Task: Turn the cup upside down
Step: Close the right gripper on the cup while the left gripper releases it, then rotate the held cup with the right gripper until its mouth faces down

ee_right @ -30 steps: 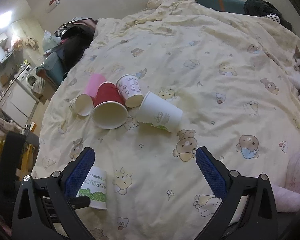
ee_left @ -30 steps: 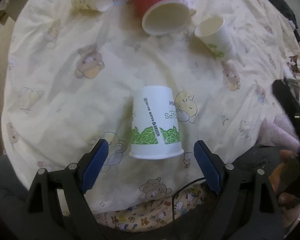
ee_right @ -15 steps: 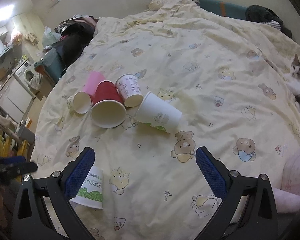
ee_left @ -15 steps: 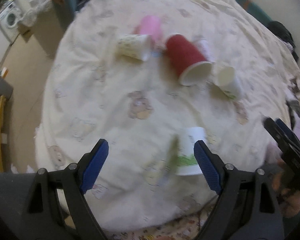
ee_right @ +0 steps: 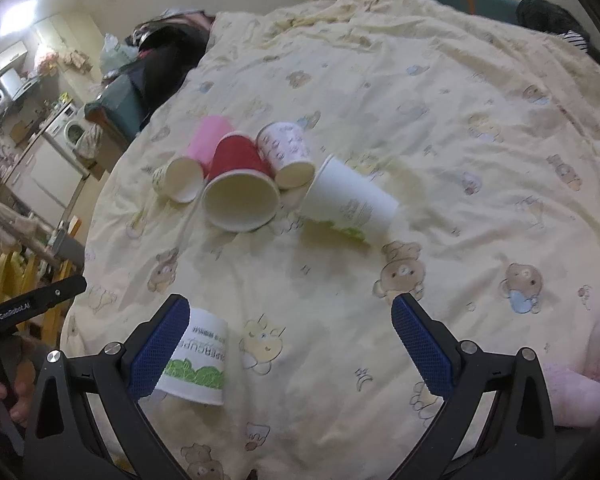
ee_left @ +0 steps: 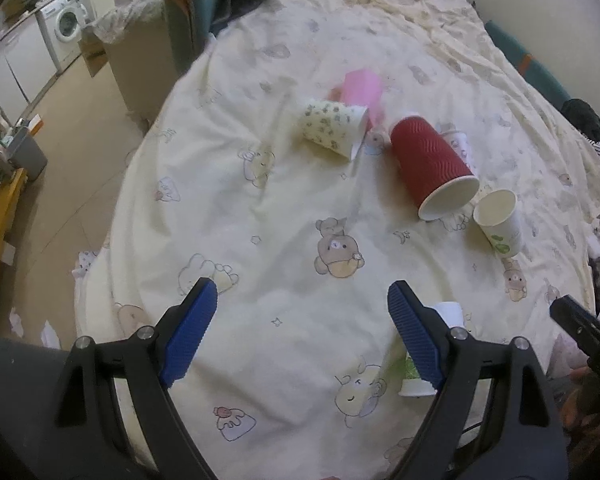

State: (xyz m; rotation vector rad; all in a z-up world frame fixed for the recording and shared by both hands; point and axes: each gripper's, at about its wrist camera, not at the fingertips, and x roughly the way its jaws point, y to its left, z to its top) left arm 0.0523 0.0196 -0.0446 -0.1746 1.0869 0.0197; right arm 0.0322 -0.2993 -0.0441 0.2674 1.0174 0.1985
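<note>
The green-leaf cup (ee_right: 196, 360) stands rim-down near the quilt (ee_right: 440, 160) edge, bare quilt between it and the red cup (ee_right: 240, 188) lying mouth-open, empty. Left gripper (ee_left: 300, 332) and right gripper (ee_right: 290, 344) hover spread, holding nothing.

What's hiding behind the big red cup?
In the right wrist view, a pink cup and a white patterned cup lie right behind the red cup. The red cup covers parts of both, so anything further behind cannot be seen.
</note>
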